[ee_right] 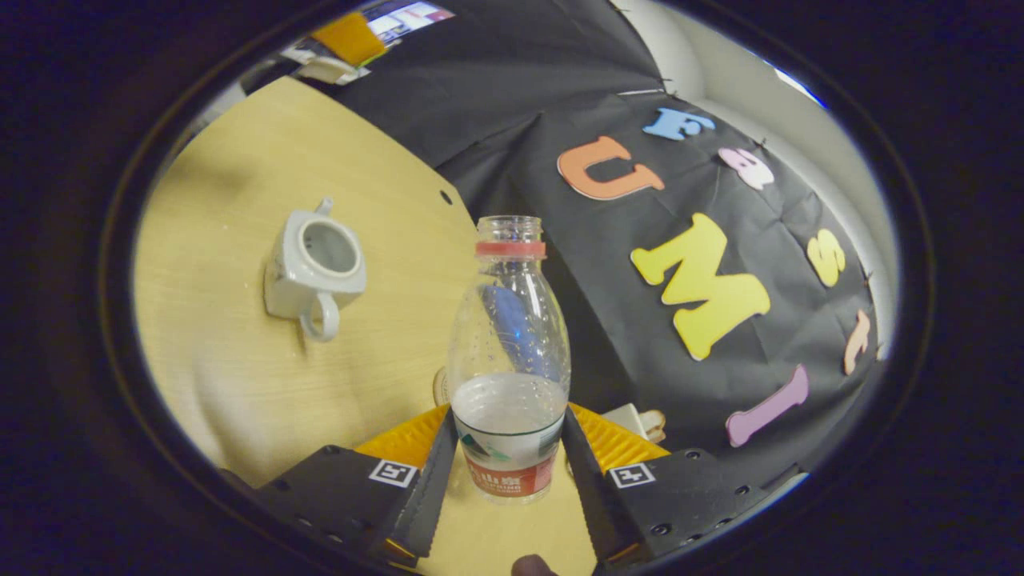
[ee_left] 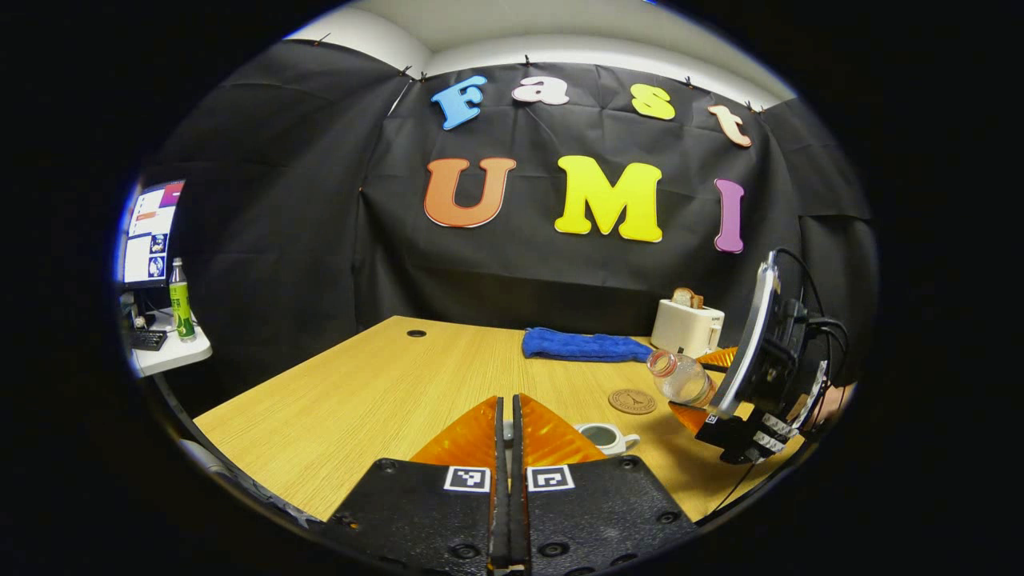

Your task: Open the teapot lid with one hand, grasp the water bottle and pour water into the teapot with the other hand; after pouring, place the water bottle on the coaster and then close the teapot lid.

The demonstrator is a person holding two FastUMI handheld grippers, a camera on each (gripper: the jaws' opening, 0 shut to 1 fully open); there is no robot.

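The left gripper (ee_left: 507,448) has black screwed plates, each carrying a square black-and-white marker. The right gripper (ee_right: 507,460) matches, with toothed inner edges. Black cables loop from its housing

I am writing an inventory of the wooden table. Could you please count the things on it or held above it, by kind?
Clear plastic water bottle with red neck ring, held by the right gripper: 1
White ceramic teapot, lid off: 1
Round brown coaster: 1
Folded blue cloth: 1
White toaster with bread: 1
Total: 5

Even overhead light, soft shadows, strong fisheye bending at edges, mostly sharp
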